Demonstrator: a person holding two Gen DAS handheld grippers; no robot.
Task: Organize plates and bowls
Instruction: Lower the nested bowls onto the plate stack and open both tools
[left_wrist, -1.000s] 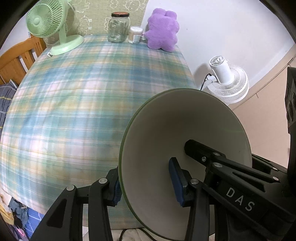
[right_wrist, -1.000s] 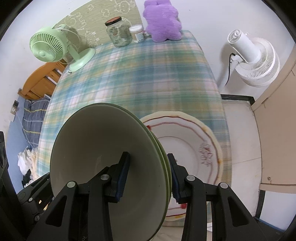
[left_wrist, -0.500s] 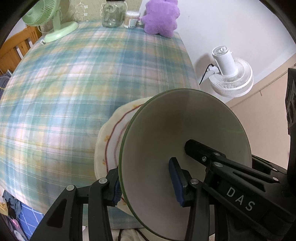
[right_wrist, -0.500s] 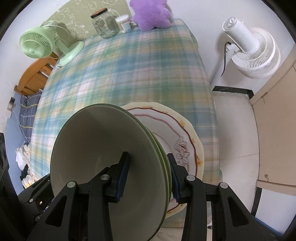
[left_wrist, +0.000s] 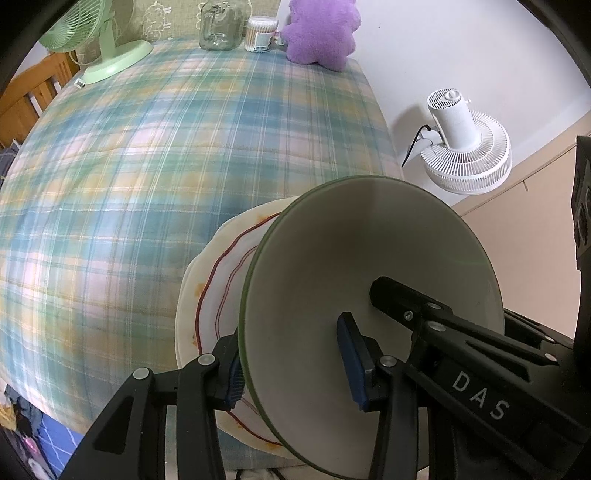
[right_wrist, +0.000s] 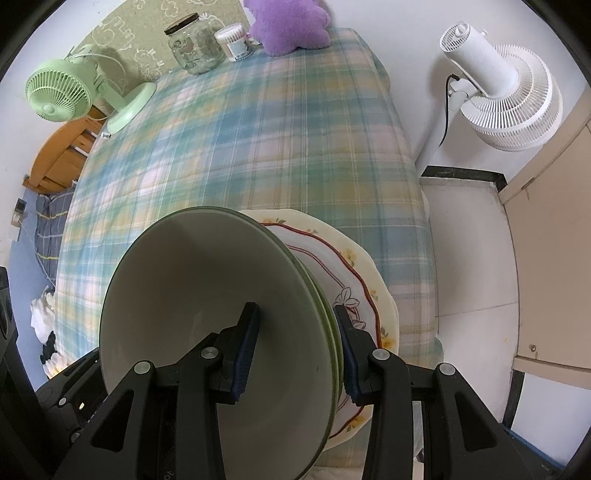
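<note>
Both grippers clamped on bowl stack (right_wrist: 207, 325): left gripper (left_wrist: 291, 365) on one rim, right gripper (right_wrist: 295, 350) on the opposite; stack held above floral plate (right_wrist: 354, 273) at near edge of plaid table (right_wrist: 258, 140)

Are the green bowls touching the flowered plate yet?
Cannot tell. In both wrist views the green bowls overlap the flowered plate and hide where they would meet; no contact or gap shows.
</note>
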